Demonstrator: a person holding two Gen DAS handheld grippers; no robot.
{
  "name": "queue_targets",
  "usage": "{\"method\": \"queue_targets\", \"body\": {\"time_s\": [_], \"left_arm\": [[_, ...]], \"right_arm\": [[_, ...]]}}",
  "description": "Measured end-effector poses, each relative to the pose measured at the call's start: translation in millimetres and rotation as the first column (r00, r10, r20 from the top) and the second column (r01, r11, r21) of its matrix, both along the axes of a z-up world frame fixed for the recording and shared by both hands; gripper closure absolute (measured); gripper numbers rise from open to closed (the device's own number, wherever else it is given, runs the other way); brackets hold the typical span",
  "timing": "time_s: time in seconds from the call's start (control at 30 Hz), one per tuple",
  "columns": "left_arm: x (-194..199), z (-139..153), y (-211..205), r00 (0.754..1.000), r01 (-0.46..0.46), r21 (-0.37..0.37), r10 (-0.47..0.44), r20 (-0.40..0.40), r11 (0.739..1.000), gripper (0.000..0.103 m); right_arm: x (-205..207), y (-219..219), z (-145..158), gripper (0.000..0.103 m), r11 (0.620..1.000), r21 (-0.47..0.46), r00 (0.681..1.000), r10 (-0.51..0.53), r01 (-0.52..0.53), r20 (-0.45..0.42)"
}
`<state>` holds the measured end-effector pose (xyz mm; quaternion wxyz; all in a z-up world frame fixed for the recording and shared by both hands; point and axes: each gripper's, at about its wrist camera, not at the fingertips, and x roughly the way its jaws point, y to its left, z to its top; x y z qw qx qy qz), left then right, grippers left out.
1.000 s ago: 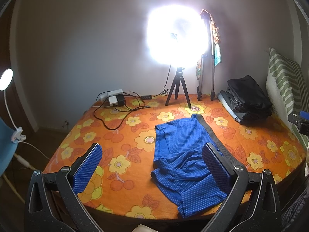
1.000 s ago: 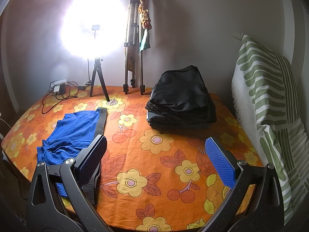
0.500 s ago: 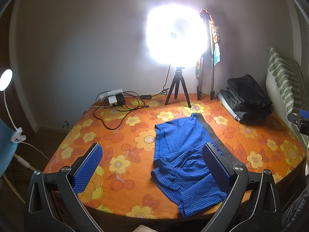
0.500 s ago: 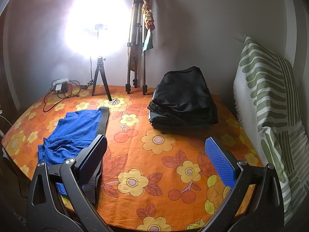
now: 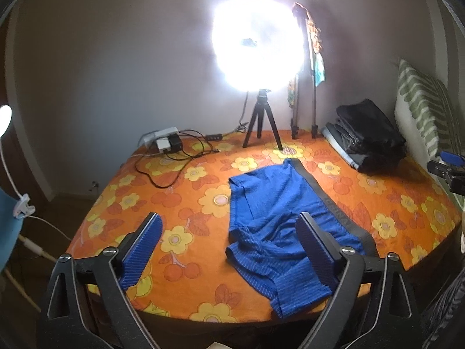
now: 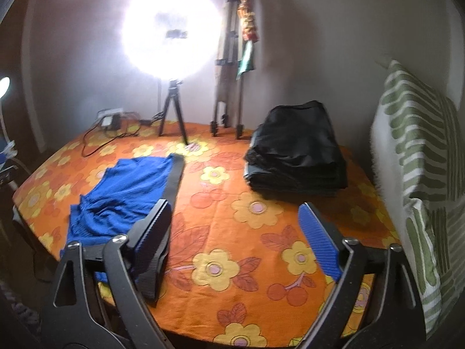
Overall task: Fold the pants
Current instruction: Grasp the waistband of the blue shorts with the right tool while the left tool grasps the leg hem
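- Your left gripper (image 5: 228, 242) is spread wide, holding nothing, above the near edge of the orange floral bedspread (image 5: 174, 192).
- Your right gripper (image 6: 235, 226) is equally wide and empty.
- The blue pants (image 5: 270, 215) lie rumpled on the bedspread, well apart from the black folded stack (image 6: 299, 160).

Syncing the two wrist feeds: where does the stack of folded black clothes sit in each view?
Left wrist: stack of folded black clothes at right, far side of the orange flowered cloth, left of the striped pillow.
Right wrist: stack right of centre, beyond the open right claw.
Shared landmark: the ring light's black tripod, left of the stack in both.
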<state>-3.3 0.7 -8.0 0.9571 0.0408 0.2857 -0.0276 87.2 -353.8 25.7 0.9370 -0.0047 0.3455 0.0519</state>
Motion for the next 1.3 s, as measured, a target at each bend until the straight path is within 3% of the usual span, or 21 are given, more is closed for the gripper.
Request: {"method": "queue_targets", "body": {"time_s": [0.13,0.23,0.4,0.53,0.7,0.8,0.87,1.0,1.1,1.3], "left_arm": [[1,-14,2,0.995,0.082,-0.014,-0.083,-0.057,0.997,0.026],[-1,-29,-2,0.981,0.158,-0.007,-0.158,-0.114,0.987,0.035],[-10,-54,-13,0.939,0.288,0.007,-0.281,-0.199,0.958,0.047],[-19,-72,-27,0.897,0.383,0.026,-0.365,-0.250,0.924,0.053],[-19,-96,-38,0.840,0.458,0.017,-0.426,-0.337,0.889,0.058],[-19,-105,-45,0.822,0.487,0.043,-0.442,-0.358,0.872,0.059],[-18,-109,-46,0.811,0.504,0.046,-0.454,-0.370,0.863,0.066],[-19,-116,-55,0.786,0.549,0.080,-0.481,-0.388,0.832,0.069],[-18,-122,-62,0.770,0.574,0.097,-0.495,-0.404,0.813,0.072],[-8,-131,-64,0.753,0.587,0.104,-0.495,-0.434,0.803,0.075]], "right_arm": [[-1,15,-9,0.025,0.994,0.008,0.993,0.114,-0.113,-0.024],[-5,33,-19,0.029,0.971,0.023,0.969,0.240,-0.239,-0.055],[-20,71,-40,0.039,0.893,-0.025,0.888,0.444,-0.450,-0.116],[-31,96,-60,0.041,0.817,-0.049,0.809,0.557,-0.574,-0.188],[-36,112,-82,0.041,0.759,-0.067,0.744,0.612,-0.648,-0.267],[-36,116,-95,0.041,0.729,-0.066,0.708,0.633,-0.681,-0.313],[-37,119,-102,0.041,0.711,-0.076,0.690,0.642,-0.699,-0.334],[-33,123,-114,0.051,0.696,-0.077,0.668,0.645,-0.714,-0.371],[-27,125,-122,0.052,0.696,-0.082,0.665,0.635,-0.713,-0.393],[-23,131,-132,0.054,0.677,-0.086,0.644,0.641,-0.731,-0.418]]}}
